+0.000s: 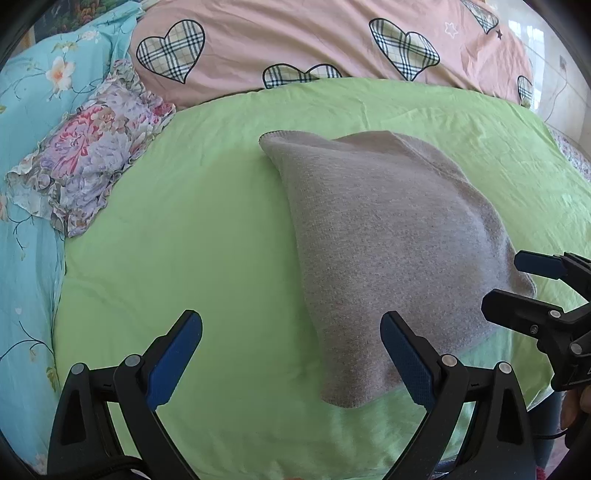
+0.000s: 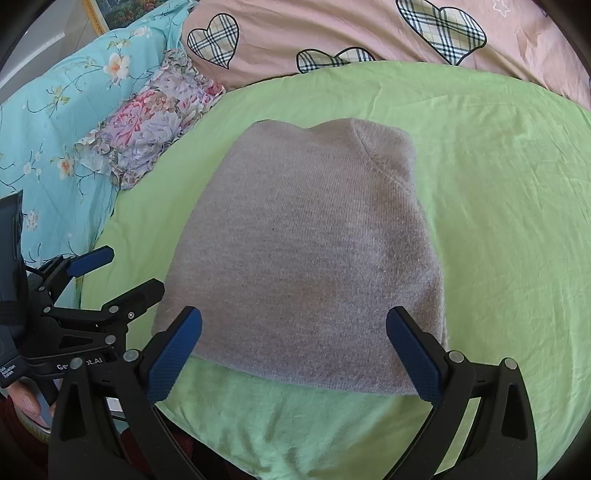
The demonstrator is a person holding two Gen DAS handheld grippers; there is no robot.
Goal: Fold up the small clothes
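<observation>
I hold both grippers, left gripper [image 1: 291, 354] and right gripper [image 2: 293, 356], jaws spread and empty, near the grey knit garment [image 2: 306, 251]. To fold cleanly, I'd pinch both near corners together and carry them evenly toward the far edge.

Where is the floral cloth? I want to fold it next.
The floral cloth lies left of the grey knit garment, at the green sheet's far-left edge, beside the pink heart-print bedding.

Green sheet [image 2: 498, 221] on bed, folded grey knit garment [image 2: 306, 251], floral cloth [image 2: 155, 122] beside.
</observation>
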